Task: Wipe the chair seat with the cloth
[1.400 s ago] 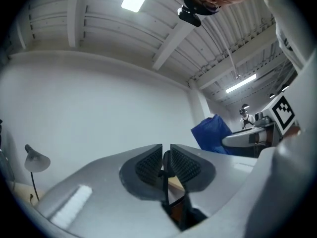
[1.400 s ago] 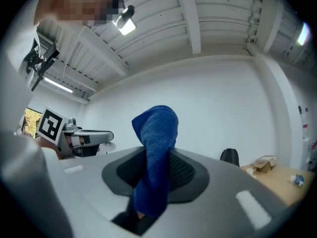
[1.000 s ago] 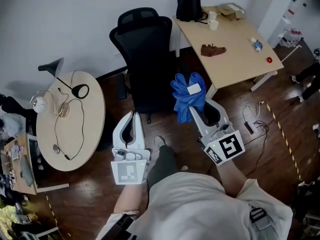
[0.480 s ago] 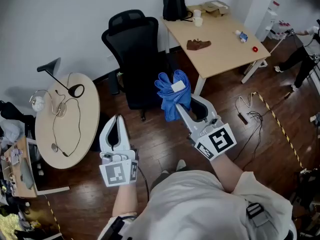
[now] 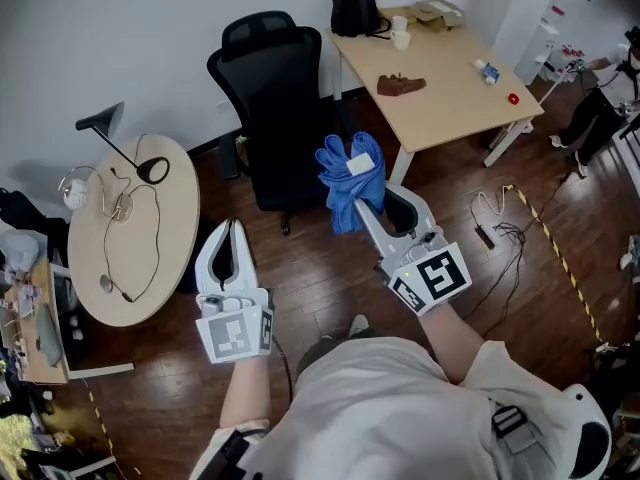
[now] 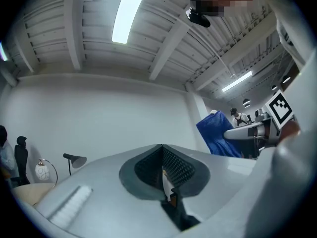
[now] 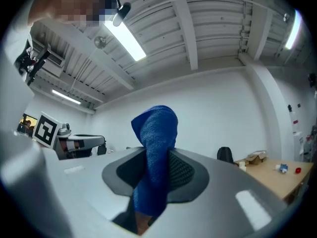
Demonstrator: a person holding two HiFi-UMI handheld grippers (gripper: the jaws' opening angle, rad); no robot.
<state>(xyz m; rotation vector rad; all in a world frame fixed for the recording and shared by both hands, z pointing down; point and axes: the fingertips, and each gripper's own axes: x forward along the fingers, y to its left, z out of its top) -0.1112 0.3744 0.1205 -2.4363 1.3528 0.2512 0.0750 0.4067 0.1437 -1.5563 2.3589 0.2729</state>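
A black office chair (image 5: 278,88) stands by the wall, its seat (image 5: 290,173) facing me. My right gripper (image 5: 362,190) is shut on a blue cloth (image 5: 350,180) with a white tag, held up just right of the seat's front. In the right gripper view the cloth (image 7: 154,157) hangs bunched between the jaws. My left gripper (image 5: 232,228) hovers over the floor, left of and nearer me than the chair. Its jaws are closing with nothing between them, and in the left gripper view (image 6: 162,155) they almost meet.
A wooden desk (image 5: 455,93) with a backpack (image 5: 355,6), cups and small items stands right of the chair. A round table (image 5: 135,253) with a lamp, headphones and cable is at the left. Cables (image 5: 500,230) lie on the dark wood floor. A person (image 5: 600,103) is at the far right.
My right gripper has carried the cloth a little up and left, toward the chair seat. My left gripper has drifted left.
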